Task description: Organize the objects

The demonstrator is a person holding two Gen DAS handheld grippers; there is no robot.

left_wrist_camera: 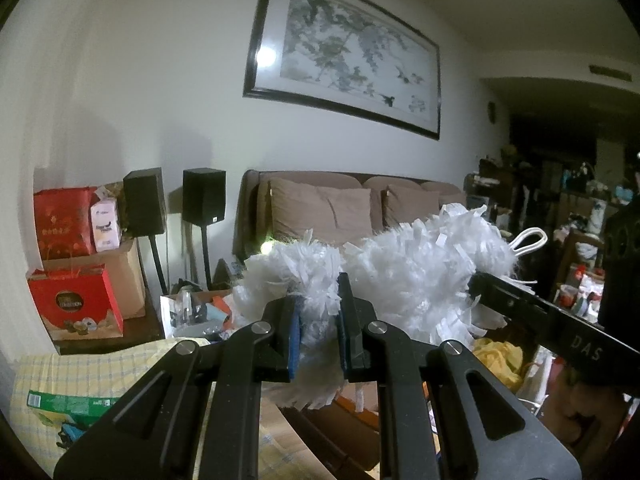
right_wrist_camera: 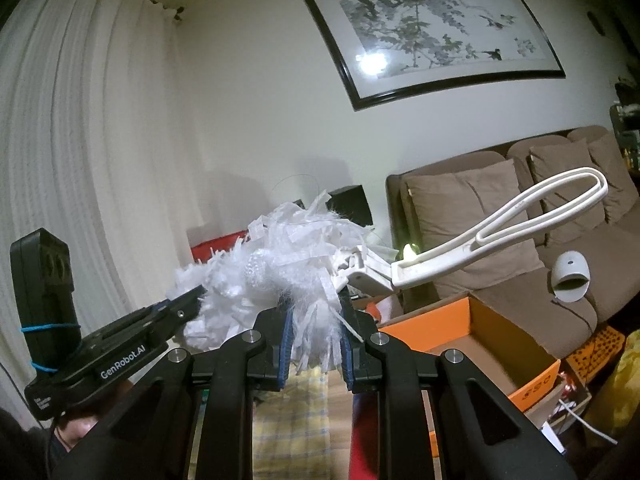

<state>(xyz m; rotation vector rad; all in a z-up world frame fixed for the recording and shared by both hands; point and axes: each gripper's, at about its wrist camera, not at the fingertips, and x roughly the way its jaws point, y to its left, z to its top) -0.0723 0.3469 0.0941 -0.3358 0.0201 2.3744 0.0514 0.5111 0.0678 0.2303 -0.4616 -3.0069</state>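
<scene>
A white fluffy duster (left_wrist_camera: pixel 404 268) with a looped white plastic handle (right_wrist_camera: pixel 532 216) hangs in the air between both grippers. My left gripper (left_wrist_camera: pixel 318 336) is shut on the fluffy strips at one end, its blue pads pressing the fibres. My right gripper (right_wrist_camera: pixel 316 344) is shut on the strips near the handle joint (right_wrist_camera: pixel 372 272). In the left wrist view the right gripper (left_wrist_camera: pixel 496 292) comes in from the right, biting the far end of the duster. In the right wrist view the left gripper (right_wrist_camera: pixel 188 300) comes in from the left, into the fluff.
A brown sofa (right_wrist_camera: pixel 520 216) with cushions stands behind. An open orange box (right_wrist_camera: pixel 480 340) sits below at the right, a white rounded object (right_wrist_camera: pixel 570 276) on the sofa seat. Red boxes (left_wrist_camera: pixel 72 304), black speakers (left_wrist_camera: pixel 204 196) and a yellow checked cloth (left_wrist_camera: pixel 80 372) lie to the left.
</scene>
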